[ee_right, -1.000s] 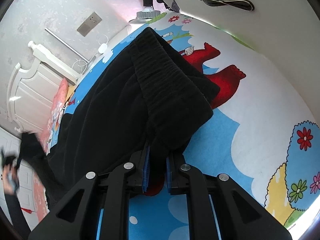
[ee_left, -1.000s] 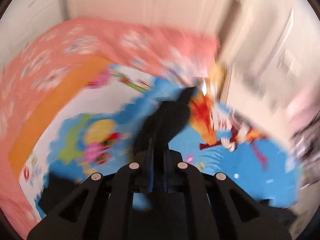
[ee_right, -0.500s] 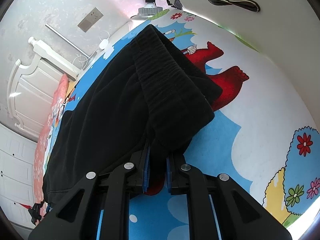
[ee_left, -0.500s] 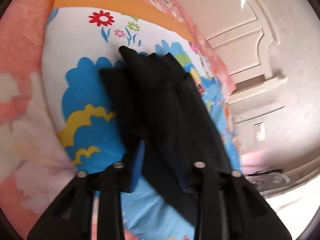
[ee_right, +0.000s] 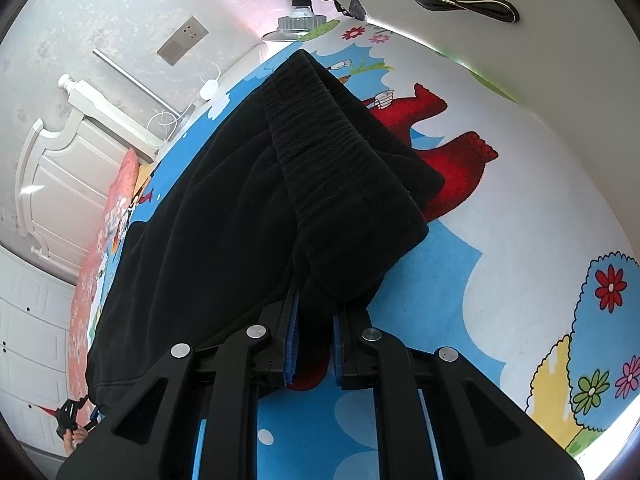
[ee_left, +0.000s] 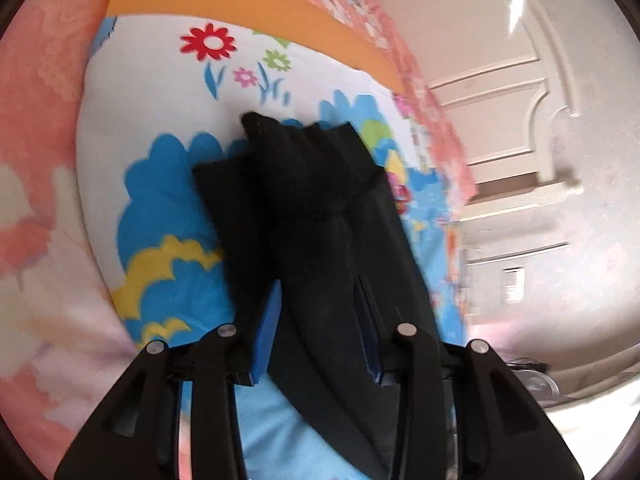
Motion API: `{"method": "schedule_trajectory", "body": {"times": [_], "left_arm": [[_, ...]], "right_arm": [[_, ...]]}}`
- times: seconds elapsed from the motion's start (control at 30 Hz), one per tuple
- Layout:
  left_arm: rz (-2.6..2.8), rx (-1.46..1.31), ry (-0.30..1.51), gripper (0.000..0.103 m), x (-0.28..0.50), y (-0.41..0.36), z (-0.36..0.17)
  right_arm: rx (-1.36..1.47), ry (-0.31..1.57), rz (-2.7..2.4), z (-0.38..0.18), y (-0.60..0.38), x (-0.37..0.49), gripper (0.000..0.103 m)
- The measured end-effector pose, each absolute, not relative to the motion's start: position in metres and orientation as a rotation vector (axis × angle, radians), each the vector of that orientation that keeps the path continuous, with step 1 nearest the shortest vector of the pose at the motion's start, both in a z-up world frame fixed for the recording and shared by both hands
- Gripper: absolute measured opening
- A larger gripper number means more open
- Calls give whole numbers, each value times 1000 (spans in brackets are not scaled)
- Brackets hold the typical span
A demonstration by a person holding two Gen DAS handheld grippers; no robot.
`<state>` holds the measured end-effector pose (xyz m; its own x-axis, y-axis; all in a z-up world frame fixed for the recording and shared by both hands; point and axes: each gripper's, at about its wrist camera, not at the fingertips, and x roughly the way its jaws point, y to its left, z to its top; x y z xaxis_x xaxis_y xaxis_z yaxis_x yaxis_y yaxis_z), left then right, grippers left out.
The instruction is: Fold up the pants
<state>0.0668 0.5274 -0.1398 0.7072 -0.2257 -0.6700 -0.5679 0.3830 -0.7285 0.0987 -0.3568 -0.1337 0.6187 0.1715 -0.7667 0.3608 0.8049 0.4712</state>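
Note:
Black pants [ee_right: 240,208] lie on a bed with a bright cartoon bedspread [ee_right: 500,264]. My right gripper [ee_right: 314,340] is shut on the pants at the ribbed waistband [ee_right: 328,148], which is folded over on itself. In the left wrist view the leg ends of the pants [ee_left: 304,184] lie on the bedspread [ee_left: 160,208]. My left gripper [ee_left: 320,328] is open, its blue pads either side of the black cloth without pinching it.
A pink floral cover [ee_left: 44,80] and orange band border the bedspread. A white headboard [ee_right: 60,152] and white panelled doors [ee_left: 492,80] stand beyond the bed. A fan or lamp [ee_right: 298,24] stands at the far end, by a wall with a switch plate [ee_right: 182,40].
My left gripper swung over the bed with a pant leg, laid it down and opened; it now stays open around the cloth. My right gripper has kept its hold on the waistband.

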Motion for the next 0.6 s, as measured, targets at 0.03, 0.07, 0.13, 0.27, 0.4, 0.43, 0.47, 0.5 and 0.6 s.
{"method": "schedule_trajectory", "body": {"times": [0.03, 0.07, 0.13, 0.27, 0.4, 0.43, 0.47, 0.5, 0.6], "left_arm": [[247, -1208, 805, 36, 68, 529, -143], [246, -1212, 803, 36, 70, 531, -142], [243, -1161, 808, 12, 78, 534, -135], [252, -1084, 775, 4, 76, 533, -89], [314, -1015, 749, 4, 47, 528, -72], [324, -1068, 809, 4, 47, 536, -98], [320, -1109, 843, 4, 47, 541, -116], [329, -1137, 876, 4, 47, 544, -134], [323, -1091, 850, 4, 47, 538, -127]], "right_arm": [[649, 914, -117, -134, -357, 99, 9], [646, 915, -117, -134, -357, 99, 9], [636, 923, -117, -132, -356, 100, 9], [662, 936, -100, -125, -360, 98, 8], [622, 947, -109, -130, -357, 101, 8], [614, 952, -107, -129, -356, 101, 8], [609, 961, -102, -128, -357, 103, 8], [609, 967, -97, -128, -357, 103, 8], [606, 978, -88, -123, -359, 105, 8]]}}
